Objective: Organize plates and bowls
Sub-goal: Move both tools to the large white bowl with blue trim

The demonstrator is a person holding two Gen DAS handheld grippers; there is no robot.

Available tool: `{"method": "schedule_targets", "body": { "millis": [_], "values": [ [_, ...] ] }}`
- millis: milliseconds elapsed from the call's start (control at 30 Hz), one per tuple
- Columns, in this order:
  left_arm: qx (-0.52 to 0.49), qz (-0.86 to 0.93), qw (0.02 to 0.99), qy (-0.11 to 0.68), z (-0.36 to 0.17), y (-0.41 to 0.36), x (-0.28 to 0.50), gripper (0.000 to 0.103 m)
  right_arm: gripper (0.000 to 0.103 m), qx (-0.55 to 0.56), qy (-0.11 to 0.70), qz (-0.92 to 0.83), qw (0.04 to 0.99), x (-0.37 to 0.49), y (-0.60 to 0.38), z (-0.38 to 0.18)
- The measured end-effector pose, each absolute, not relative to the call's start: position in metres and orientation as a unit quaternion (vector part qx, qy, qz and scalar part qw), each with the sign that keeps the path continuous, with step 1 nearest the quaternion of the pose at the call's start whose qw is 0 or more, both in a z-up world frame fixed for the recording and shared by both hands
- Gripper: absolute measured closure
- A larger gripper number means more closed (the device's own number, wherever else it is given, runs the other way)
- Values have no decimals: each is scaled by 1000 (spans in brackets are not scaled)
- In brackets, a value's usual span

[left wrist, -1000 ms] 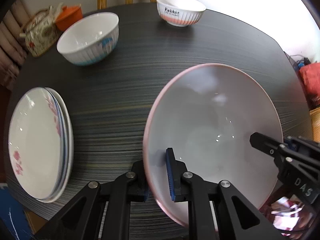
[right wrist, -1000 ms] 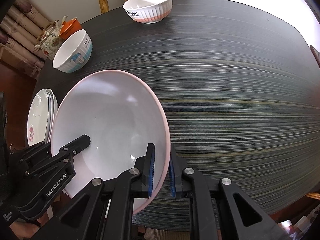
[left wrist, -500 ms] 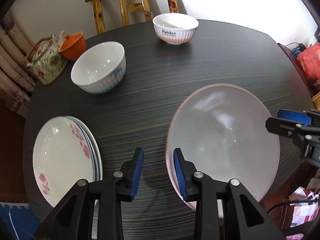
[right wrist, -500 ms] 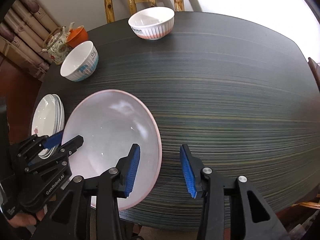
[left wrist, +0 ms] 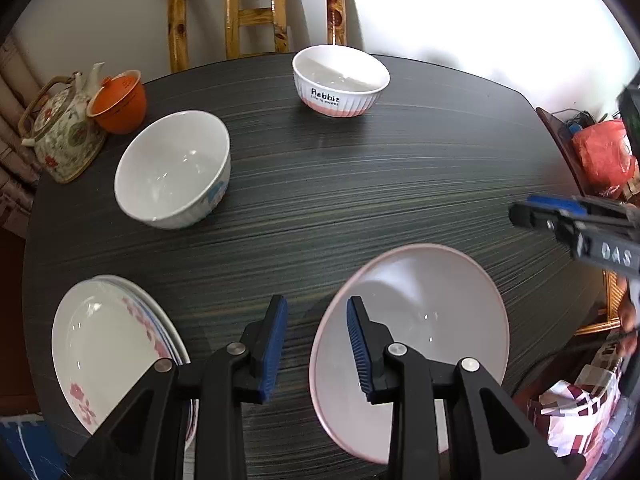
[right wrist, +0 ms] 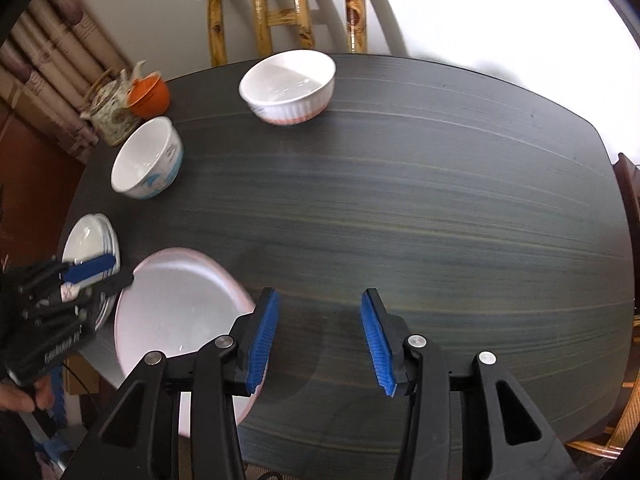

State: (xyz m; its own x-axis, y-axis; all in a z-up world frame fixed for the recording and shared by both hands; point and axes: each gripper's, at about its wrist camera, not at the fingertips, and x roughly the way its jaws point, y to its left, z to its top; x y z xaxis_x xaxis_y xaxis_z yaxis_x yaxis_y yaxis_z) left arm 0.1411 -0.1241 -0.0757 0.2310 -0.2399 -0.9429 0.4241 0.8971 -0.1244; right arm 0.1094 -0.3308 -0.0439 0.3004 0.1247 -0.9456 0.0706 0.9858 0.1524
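Note:
A large pink-rimmed plate [left wrist: 424, 320] lies on the dark round table [left wrist: 360, 200] at its near edge; it also shows in the right wrist view [right wrist: 180, 312]. My left gripper [left wrist: 316, 344] is open above the plate's left rim, holding nothing. My right gripper [right wrist: 318, 340] is open and empty over bare table just right of the plate. A stack of flowered plates [left wrist: 104, 344] sits at near left. A white bowl with blue print [left wrist: 172, 168] and a white "Rabbit" bowl with pink base [left wrist: 340, 80] stand farther back.
A flowered teapot [left wrist: 60, 132] and an orange lidded cup [left wrist: 118, 100] stand at the table's far left edge. A wooden chair [left wrist: 256, 12] is behind the table. A red bag [left wrist: 600, 156] lies off the right side.
Both grippers let go of the pink-rimmed plate, opened and pulled back and up. The plate now lies flat on the table.

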Motion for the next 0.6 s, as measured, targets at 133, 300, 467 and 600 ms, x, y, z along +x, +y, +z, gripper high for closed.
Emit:
{"method": "schedule_targets", "body": {
  "millis": [133, 300, 467, 600],
  "values": [
    [65, -214, 788, 574, -64, -128, 162, 72, 62, 83, 592, 16, 801, 135, -345, -46],
    [35, -184, 806, 561, -56, -128, 216, 72, 62, 92, 592, 28, 800, 171, -360, -49],
    [8, -167, 810, 561, -61, -134, 266, 72, 62, 93, 583, 35, 806, 209, -375, -52],
    [5, -154, 804, 574, -73, -142, 302, 72, 62, 106, 579, 40, 807, 243, -387, -54]
  ]
}}
